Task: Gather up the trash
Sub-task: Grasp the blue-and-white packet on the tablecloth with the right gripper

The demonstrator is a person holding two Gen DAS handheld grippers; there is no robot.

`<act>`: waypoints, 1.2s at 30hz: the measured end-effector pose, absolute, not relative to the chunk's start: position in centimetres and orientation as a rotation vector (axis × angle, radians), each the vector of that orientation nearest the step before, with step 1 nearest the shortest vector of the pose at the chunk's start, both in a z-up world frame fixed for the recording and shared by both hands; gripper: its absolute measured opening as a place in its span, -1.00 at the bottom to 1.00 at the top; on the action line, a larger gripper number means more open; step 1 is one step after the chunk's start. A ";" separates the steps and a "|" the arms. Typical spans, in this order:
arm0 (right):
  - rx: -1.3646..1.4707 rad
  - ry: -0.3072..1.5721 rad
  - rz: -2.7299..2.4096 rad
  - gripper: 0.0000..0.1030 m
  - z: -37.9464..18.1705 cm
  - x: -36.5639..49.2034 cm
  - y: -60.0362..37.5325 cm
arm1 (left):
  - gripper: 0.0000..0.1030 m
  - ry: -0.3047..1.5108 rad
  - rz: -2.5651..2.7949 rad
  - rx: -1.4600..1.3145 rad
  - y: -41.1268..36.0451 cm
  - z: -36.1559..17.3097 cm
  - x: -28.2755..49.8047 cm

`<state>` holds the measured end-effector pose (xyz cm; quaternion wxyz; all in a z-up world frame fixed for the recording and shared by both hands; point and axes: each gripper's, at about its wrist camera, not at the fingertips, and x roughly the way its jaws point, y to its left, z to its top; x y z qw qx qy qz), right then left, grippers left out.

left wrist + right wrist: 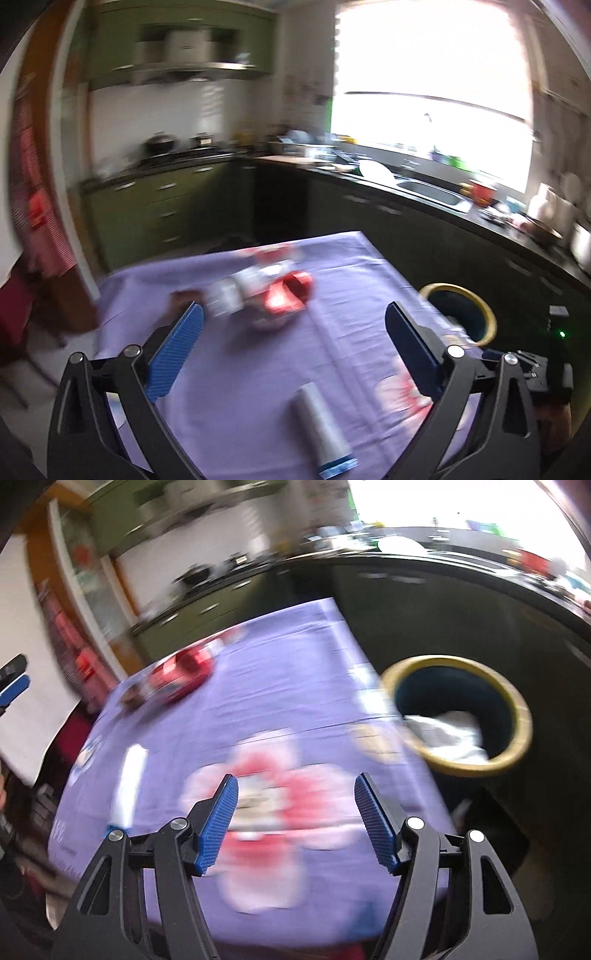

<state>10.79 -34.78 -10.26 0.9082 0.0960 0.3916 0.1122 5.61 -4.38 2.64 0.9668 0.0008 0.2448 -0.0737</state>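
Observation:
A table with a purple cloth [332,295] [288,686] carries trash. A red wrapper pile [284,293] with a white crumpled piece [236,291] lies mid-table; it shows far left in the right wrist view [181,674]. A pink and white wrapper [273,812] lies just ahead of my open, empty right gripper [295,794]; in the left wrist view it [400,397] lies by the right finger. My left gripper [293,321] is open and empty above the table. A dark bin with a yellow rim [461,314] [458,716] stands beside the table's right edge, white paper [447,734] inside.
A white roll with a blue end [325,432] [129,786] lies near the table's front. Green kitchen cabinets [166,206] and a dark counter with a sink [432,192] run behind. A red striped cloth [40,206] hangs at left. Both views are motion-blurred.

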 end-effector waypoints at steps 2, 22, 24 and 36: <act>0.176 0.818 0.314 0.27 -10.4 11.1 -31.1 | 0.84 0.506 -0.093 -0.022 -1.9 1.9 4.9; -0.025 0.926 0.442 0.09 -14.1 13.8 -11.8 | 0.84 0.543 -0.047 -0.174 7.1 -2.0 2.9; -0.046 0.924 0.423 0.06 -14.2 13.8 -11.6 | 0.84 0.548 -0.050 -0.183 7.3 -2.4 3.1; -0.147 0.899 0.372 -0.45 -14.4 13.2 -11.4 | 0.84 0.564 -0.071 -0.204 7.8 -3.3 3.5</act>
